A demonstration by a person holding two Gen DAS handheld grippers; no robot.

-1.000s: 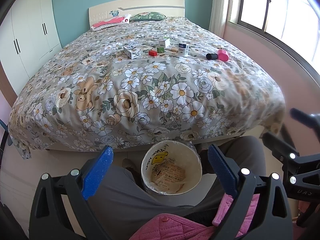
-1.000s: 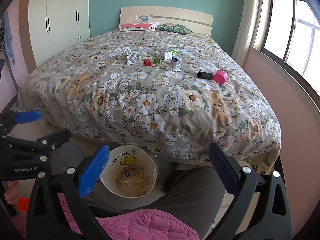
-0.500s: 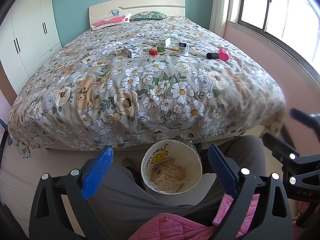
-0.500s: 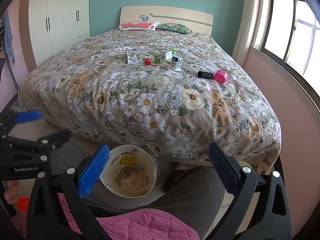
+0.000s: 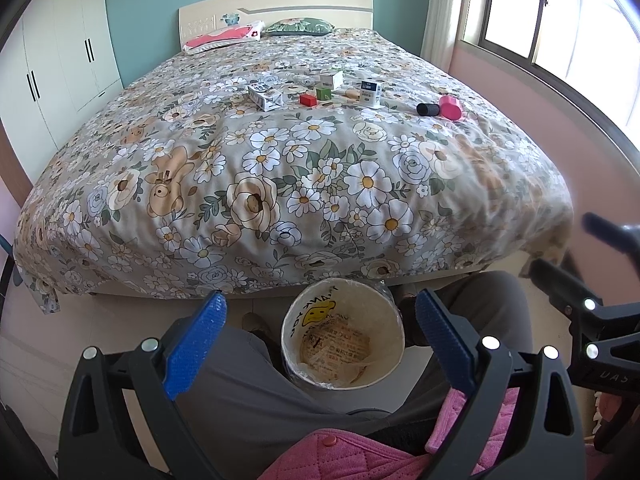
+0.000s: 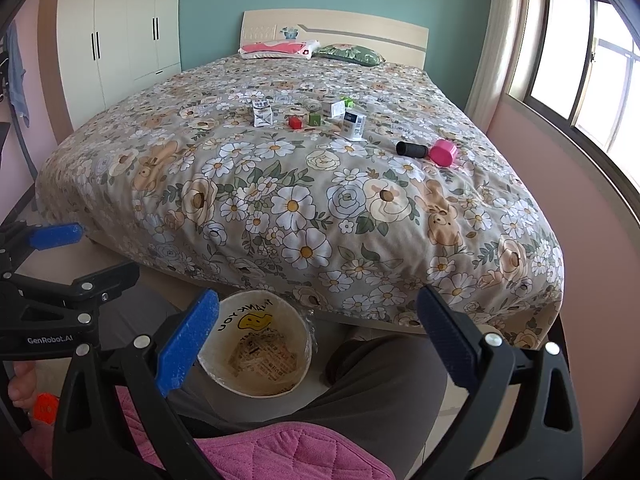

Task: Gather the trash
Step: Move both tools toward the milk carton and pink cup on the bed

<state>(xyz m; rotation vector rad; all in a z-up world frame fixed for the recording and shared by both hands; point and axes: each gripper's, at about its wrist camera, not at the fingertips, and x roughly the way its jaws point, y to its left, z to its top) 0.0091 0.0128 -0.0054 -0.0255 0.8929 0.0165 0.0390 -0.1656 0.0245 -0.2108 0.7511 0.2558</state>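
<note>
- The trash, small boxes [image 5: 265, 96] and cubes [image 5: 307, 99], lies mid-bed [image 5: 280, 184], same as before.
- The bin [image 5: 342, 344] stands on the floor between the person's legs, unmoved.
- Left gripper [image 5: 320, 344] stays wide and empty.
- Right gripper [image 6: 316, 340] too, above the bin.

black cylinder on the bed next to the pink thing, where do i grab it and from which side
Grip the black cylinder across its round body, near the free end away from the pink container, which sits right at its other end. It lies on its side on the quilt, so come from above, probably with the right gripper, fingers straddling it.
</note>
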